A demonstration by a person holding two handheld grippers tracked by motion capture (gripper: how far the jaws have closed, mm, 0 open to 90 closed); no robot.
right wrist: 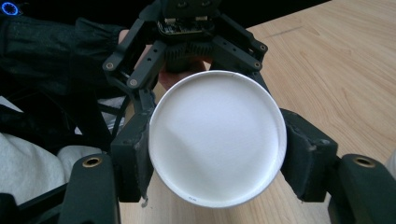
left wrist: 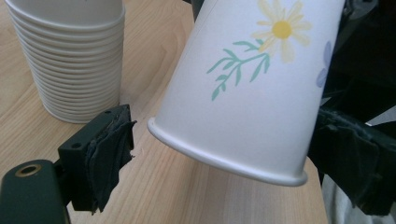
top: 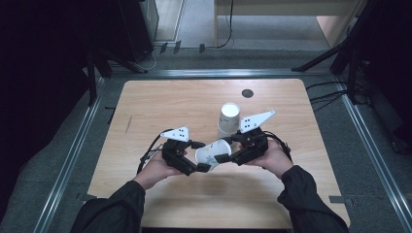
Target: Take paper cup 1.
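Where grey floor (top: 58,160) rings the wooden table (top: 160,102) — right tool (right wrist: 217,158) clamped on flowered cup (left wrist: 252,93), left tool (left wrist: 229,156) apart.

White paper cup (top: 212,154) with a printed yellow daisy, green sprig and a pale purple bloom on its wall, rolled rim at the mouth. Lifted off the desk (top: 160,102), tipped on its side, flat base facing the right tongs (top: 224,156), mouth toward the left tongs (top: 203,167). Gripped at the base end between the right tongs' pads. Close behind it, a stack of white paper cups (top: 228,119), nested mouth down, upright on the desk.
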